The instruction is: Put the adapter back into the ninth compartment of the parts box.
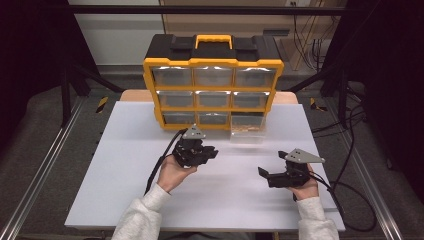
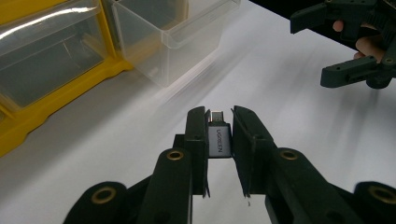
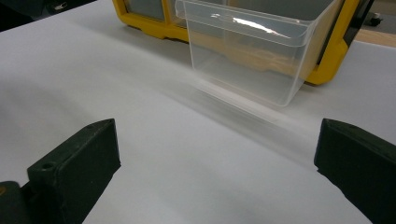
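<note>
L gripper: black two-jaw left gripper (image 2: 219, 130) pinches a small grey metal USB adapter (image 2: 219, 140), jaws pressed on its two flat sides; plug end pokes out past the tips. In the high view it sits mid-table (image 1: 210, 151), in front of the organiser.
R gripper: black two-jaw right gripper (image 3: 215, 154) w/ jaws spread wide, nothing btwn them; it hovers over the board at the person's right (image 1: 265, 172), facing the pulled-out drawer.
Adapter pos.: held just above the white board, clear of the surface, near the drawer but not over it.
Drawer: clear plastic pull-out drawer (image 3: 252, 56) stands on the board, just in front of the organiser's bottom-right slot; contents too faint to tell.
Organiser: yellow-and-black plastic organiser case w/ clear drawers (image 1: 213, 90) at the far edge of the white table board (image 1: 125, 190).
Handling: adapter looks light, rigid, smooth metal shell, so prob. slippery; tiny, easy to twist out of the pads.
Where to grip: across the flat faces of the body, as now; not on the thin plug tip.
Step (est.): likely carrying the adapter to the open drawer for drop-in.
Risk: slip or rotation in the pinch; a bounce off the drawer rim if let go early.
</note>
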Available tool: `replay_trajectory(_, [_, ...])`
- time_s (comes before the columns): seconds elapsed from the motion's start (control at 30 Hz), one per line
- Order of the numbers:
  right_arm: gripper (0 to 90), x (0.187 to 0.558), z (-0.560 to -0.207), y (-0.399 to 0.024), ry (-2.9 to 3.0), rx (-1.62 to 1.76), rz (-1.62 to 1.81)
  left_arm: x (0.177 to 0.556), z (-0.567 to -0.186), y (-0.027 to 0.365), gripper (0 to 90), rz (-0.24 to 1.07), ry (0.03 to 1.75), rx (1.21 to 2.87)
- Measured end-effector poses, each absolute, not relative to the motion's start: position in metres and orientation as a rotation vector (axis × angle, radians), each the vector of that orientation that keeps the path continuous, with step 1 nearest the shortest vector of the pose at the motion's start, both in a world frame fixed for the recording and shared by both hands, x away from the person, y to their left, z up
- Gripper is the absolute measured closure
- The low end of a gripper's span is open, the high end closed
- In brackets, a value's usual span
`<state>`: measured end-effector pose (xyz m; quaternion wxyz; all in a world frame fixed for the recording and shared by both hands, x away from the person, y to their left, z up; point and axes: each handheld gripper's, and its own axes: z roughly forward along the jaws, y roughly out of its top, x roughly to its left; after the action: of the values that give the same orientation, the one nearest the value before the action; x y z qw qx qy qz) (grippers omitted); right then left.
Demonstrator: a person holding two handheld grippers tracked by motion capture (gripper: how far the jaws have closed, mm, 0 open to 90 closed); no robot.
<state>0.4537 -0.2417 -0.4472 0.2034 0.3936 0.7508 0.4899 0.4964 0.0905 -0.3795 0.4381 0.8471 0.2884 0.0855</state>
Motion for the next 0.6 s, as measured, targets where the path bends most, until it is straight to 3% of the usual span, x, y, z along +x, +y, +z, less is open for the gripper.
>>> replay_trajectory(0.6, [0.7, 0.454, -0.447, -0.241, 2.097, 1.101, 1.365, 0.507, -0.370, 0.080, 75.5, 0.224, 0.711, 2.102])
